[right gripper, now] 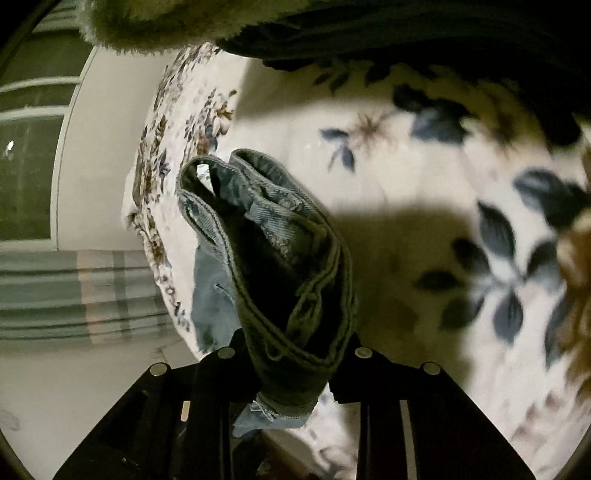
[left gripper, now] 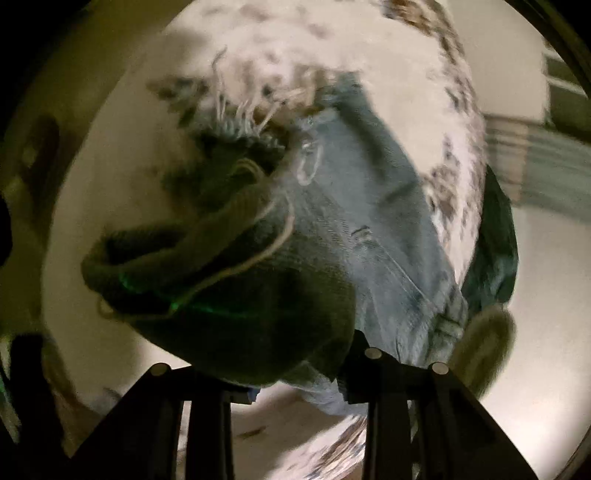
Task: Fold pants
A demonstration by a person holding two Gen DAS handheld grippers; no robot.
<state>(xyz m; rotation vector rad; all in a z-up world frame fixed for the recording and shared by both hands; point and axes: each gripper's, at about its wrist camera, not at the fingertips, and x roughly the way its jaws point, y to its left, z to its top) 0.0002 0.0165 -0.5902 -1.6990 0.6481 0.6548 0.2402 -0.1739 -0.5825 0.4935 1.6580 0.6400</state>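
Note:
Light blue denim pants [left gripper: 354, 206] hang bunched from both grippers above a white floral bedspread [left gripper: 424, 85]. In the left wrist view, my left gripper [left gripper: 295, 380] is shut on a thick fold of the denim; a frayed hem [left gripper: 240, 122] lies on the bedspread farther off. In the right wrist view, my right gripper [right gripper: 291, 373] is shut on the pants [right gripper: 280, 258] at the waistband, whose folded band runs up and away from the fingers. The rest of the pants is hidden behind the held folds.
The floral bedspread [right gripper: 443, 236] fills the right of the right wrist view. A striped cloth [right gripper: 74, 295] and a window [right gripper: 33, 177] are at the left. A furry cuff [right gripper: 155, 22] crosses the top. A dark green cloth [left gripper: 495, 251] hangs at the bed's edge.

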